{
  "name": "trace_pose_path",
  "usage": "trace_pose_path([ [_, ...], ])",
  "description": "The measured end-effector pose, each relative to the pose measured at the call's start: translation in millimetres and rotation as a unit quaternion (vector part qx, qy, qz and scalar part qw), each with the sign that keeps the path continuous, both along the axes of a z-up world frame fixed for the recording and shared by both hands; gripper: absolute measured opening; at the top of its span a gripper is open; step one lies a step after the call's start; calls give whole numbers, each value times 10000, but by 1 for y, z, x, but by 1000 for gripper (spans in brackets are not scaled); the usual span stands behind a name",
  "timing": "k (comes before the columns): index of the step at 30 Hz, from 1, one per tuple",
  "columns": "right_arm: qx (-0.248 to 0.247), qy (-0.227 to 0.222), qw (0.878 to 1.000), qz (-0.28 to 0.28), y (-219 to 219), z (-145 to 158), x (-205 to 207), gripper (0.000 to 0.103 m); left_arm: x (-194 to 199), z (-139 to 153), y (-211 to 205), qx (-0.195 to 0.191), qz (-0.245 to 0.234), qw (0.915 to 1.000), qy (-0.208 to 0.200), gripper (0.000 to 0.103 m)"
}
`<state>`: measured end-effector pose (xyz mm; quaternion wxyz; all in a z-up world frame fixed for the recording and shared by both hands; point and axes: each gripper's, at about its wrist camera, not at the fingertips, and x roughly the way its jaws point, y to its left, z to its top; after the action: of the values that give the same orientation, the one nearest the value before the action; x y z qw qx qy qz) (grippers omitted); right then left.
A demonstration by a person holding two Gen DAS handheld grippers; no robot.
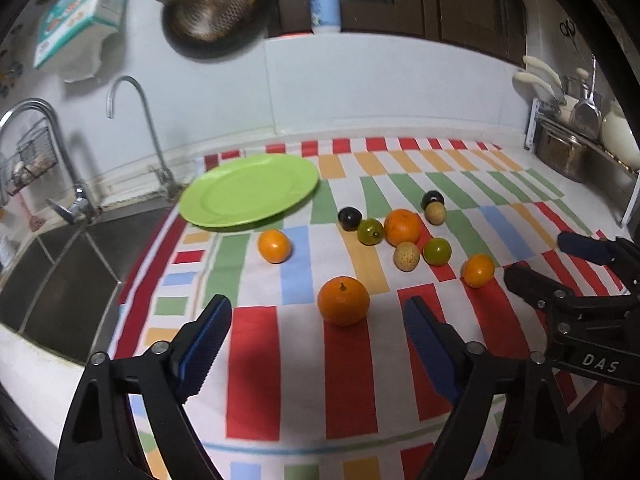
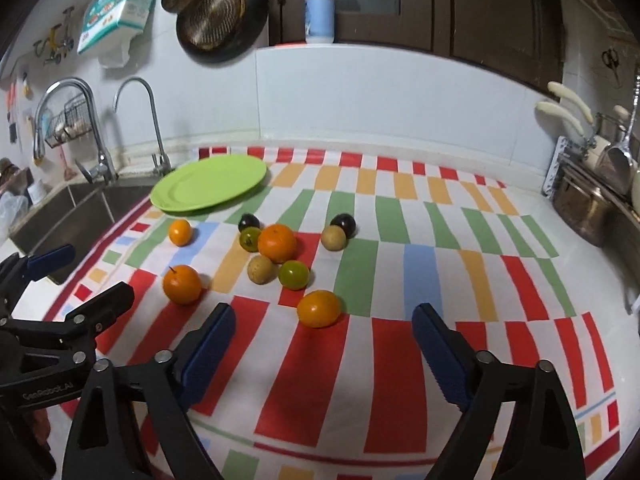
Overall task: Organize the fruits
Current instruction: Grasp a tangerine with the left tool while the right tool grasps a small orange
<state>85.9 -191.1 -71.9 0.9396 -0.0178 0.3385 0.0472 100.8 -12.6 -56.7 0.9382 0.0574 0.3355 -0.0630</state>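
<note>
Fruits lie loose on a striped cloth (image 1: pixel 256 360). A stemmed orange (image 1: pixel 343 300) sits just ahead of my open left gripper (image 1: pixel 319 306), in line with the gap between its fingers. Another orange (image 2: pixel 319 308) lies likewise before my open right gripper (image 2: pixel 324 314). Behind them cluster a large orange (image 2: pixel 277 243), two green fruits (image 2: pixel 294 275), two tan fruits (image 2: pixel 262 269) and two dark plums (image 2: pixel 343 222). A small orange (image 1: pixel 274 246) lies nearer the green plate (image 1: pixel 248 190), which holds nothing. Neither gripper holds anything.
A steel sink (image 1: pixel 60 280) with two faucets (image 1: pixel 136 120) drops off left of the cloth. A steel pot and knife rack (image 2: pixel 588 208) stand at the right. A pan (image 2: pixel 224 12) hangs on the back wall, and a pump bottle (image 2: pixel 319 8) stands on the ledge.
</note>
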Motion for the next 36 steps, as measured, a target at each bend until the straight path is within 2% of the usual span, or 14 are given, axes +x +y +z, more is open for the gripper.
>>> trace_pose_path([
  [5,22,265,9996,116,2,-16,22,77,21,-14,-7,62,-233,9995,181,79],
  [14,122,624,9977,213,4,-36,47,62,45,-36,-11,-90,-388,9970,664,64],
  [20,127,812,9964,199,5,-46,56,52,50,-42,-14,-133,-479,9955,804,56],
  [23,177,897,9956,206,3,-51,60,45,52,-44,-15,-150,-546,9947,859,48],
  [25,188,916,9955,181,1,-53,60,40,54,-45,-15,-170,-541,9946,866,47],
  [30,190,911,9955,204,3,-53,58,37,57,-47,-13,-199,-531,9943,901,41],
  [36,212,879,9955,284,10,-48,56,37,59,-48,-9,-319,-534,9933,977,40],
])
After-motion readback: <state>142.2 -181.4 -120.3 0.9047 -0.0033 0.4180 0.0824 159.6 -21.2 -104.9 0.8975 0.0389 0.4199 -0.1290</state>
